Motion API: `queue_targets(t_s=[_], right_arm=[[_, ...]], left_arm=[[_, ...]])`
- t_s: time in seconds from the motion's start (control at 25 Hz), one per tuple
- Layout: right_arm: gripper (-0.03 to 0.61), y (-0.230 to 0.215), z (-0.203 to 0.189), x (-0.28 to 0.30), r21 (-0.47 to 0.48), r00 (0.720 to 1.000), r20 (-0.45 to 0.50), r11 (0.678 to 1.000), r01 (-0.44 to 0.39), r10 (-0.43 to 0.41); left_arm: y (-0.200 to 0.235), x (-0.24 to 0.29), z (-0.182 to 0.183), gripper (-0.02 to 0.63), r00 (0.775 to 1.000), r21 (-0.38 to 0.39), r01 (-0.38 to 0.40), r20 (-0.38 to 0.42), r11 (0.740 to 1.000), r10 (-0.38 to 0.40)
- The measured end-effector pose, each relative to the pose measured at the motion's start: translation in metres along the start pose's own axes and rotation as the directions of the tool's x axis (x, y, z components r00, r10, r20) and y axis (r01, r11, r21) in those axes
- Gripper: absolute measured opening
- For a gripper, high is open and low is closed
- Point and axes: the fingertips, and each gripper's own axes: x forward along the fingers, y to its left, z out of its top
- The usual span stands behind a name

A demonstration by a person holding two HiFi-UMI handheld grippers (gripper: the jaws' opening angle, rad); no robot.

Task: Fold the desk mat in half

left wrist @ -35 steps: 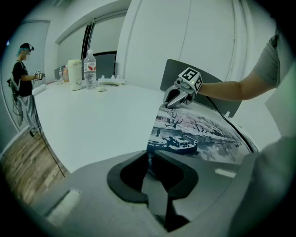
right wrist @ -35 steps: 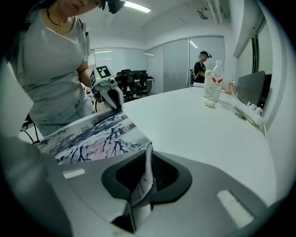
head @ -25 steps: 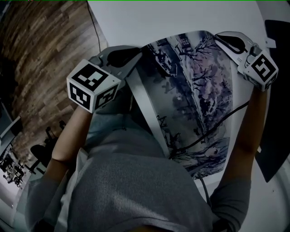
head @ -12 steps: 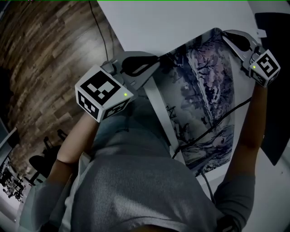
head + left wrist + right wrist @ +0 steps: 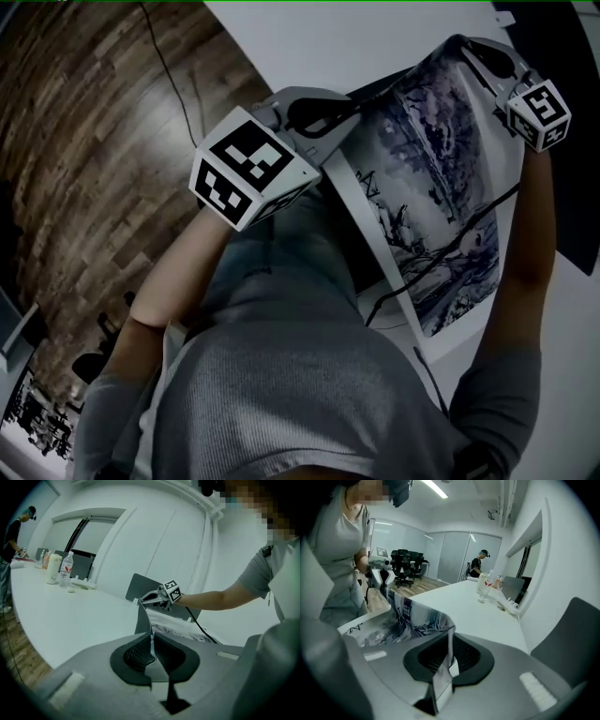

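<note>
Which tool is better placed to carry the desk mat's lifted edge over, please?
Probably the left tool: its jaws clamp the desk mat corner firmly. The right tool has the mat between its jaws, but they are opening.

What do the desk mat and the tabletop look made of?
Desk mat: thin and flexible, likely fabric-faced rubber; matte printed artwork, curving smoothly where lifted. Tabletop: hard, smooth, white, maybe laminate; flat with a faint sheen.

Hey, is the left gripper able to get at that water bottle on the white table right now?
Probably not. The left gripper is shut on the edge of the desk mat, so its jaws are taken, and the water bottle stands far down the table, though nothing stands between.
</note>
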Motion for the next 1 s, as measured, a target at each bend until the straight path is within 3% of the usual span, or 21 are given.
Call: queue_targets(t_s=[0.12,0.36,1.0], right_arm=[[0.035,0.008,-0.007,-0.019,-0.018,0.998,-0.047,0.999,0.050,-0.050],[0.040,0.028,-0.036,-0.044,-0.087,0.986,-0.149,0.994,0.068,-0.081],[0.035,0.085,-0.131,-0.100,-0.244,0.970,-0.245,0.968,-0.053,-0.008]], left_arm=[[-0.013,0.000,-0.002,0.028,1.000,-0.022,0.022,-0.002,1.000,-0.022],[-0.043,0.009,-0.001,0.028,0.999,0.005,0.047,-0.009,0.999,-0.047],[-0.162,0.061,-0.053,0.029,0.991,0.101,0.037,-0.132,0.994,-0.024]])
